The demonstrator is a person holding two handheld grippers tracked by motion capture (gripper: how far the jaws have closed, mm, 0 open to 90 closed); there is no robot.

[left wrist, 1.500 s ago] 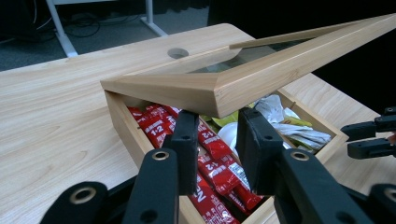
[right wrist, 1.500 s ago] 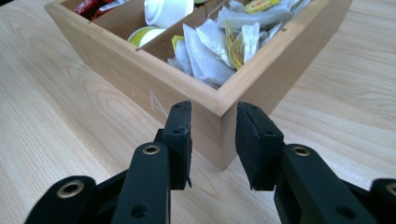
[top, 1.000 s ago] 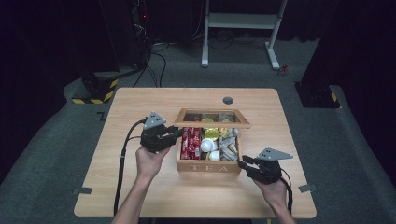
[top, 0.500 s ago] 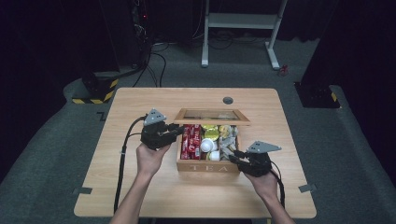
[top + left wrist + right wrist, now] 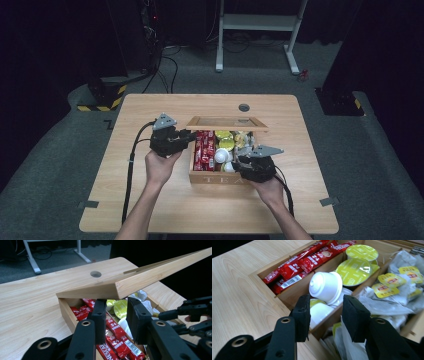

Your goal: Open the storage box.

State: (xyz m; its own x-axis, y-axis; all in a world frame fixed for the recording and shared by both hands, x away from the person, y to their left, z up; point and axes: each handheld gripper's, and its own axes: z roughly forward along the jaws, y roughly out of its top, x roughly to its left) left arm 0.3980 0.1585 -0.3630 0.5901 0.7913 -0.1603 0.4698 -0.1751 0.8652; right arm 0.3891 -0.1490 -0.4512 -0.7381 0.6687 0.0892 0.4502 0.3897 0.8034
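Note:
A wooden tea box (image 5: 220,177) stands mid-table with its glazed lid (image 5: 227,122) raised. It holds red sachets (image 5: 307,262), yellow-green capsules (image 5: 355,271), white capsules (image 5: 325,287) and tagged tea bags (image 5: 392,282). My left gripper (image 5: 189,135) is at the box's left side. Its jaws (image 5: 116,305) stand apart just under the lid's corner (image 5: 117,290), with nothing between them. My right gripper (image 5: 239,159) reaches over the front right of the box. Its jaws (image 5: 327,300) have just been opening. A white capsule lies low between them, and the pads do not press on it.
A round cable hole (image 5: 243,107) sits near the table's far edge. The left gripper's cable (image 5: 131,165) trails down the table's left part. On the floor beyond are a white desk frame (image 5: 255,30) and a yellow-black striped block (image 5: 107,97).
My right gripper has moved left from the table's front right up to the box's front right corner. The left gripper and the lid have stayed put.

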